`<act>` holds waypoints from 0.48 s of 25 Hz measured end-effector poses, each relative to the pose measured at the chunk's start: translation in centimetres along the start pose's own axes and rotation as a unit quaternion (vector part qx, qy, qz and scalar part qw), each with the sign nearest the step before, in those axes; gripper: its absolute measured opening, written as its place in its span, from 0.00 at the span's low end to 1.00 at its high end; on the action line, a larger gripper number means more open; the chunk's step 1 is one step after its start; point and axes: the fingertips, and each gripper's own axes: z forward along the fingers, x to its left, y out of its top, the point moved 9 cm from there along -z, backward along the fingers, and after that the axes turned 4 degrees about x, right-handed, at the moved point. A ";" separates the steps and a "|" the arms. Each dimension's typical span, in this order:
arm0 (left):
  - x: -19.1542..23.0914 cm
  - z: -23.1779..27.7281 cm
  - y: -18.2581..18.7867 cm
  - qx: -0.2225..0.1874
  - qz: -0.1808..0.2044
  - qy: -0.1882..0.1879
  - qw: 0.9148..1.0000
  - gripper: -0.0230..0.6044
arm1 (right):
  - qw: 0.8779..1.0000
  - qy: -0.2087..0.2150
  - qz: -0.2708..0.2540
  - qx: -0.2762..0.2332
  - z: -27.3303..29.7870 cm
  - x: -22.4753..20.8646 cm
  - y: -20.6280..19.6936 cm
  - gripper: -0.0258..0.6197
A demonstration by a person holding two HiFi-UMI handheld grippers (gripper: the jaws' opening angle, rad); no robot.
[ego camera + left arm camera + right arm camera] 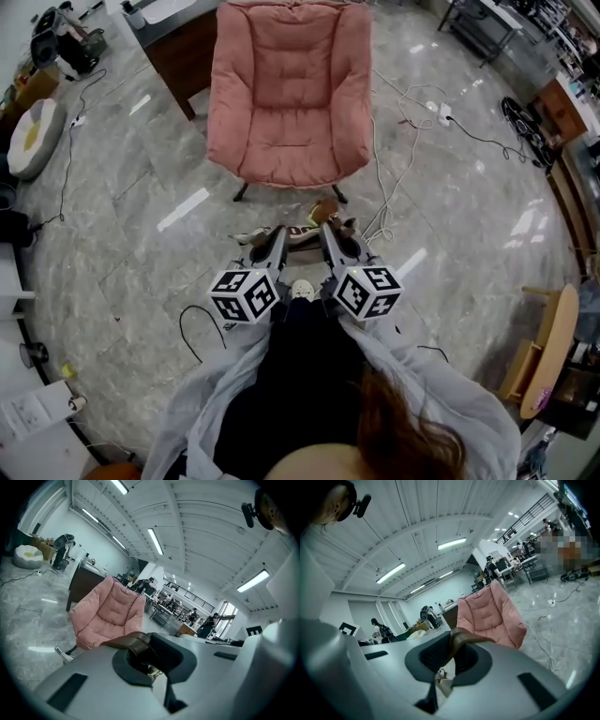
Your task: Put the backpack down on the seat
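A pink padded chair (289,94) stands on the marble floor ahead of me, its seat bare; it also shows as the chair (110,613) and the chair (490,616) in the gripper views. A pale backpack (302,234) with brown straps hangs between both grippers, short of the chair and above the floor. My left gripper (277,234) is shut on a brown strap (133,641). My right gripper (329,231) is shut on another brown strap (461,637). Most of the bag is hidden under the grippers.
White cables (403,112) trail over the floor right of the chair. A dark wooden counter (178,47) stands behind the chair's left side. A round white cushion (33,136) lies far left, a wooden table (548,347) at the right edge. People stand far off.
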 end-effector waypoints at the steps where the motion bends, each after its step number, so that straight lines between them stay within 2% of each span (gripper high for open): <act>1: 0.0 0.2 0.1 -0.003 -0.001 0.001 1.000 0.06 | 1.000 0.001 -0.005 0.001 0.3 -0.1 0.2 0.07; 12: 1.1 1.5 0.6 -0.003 -0.019 0.021 1.000 0.06 | 1.000 0.023 0.003 0.017 2.5 -1.2 1.1 0.07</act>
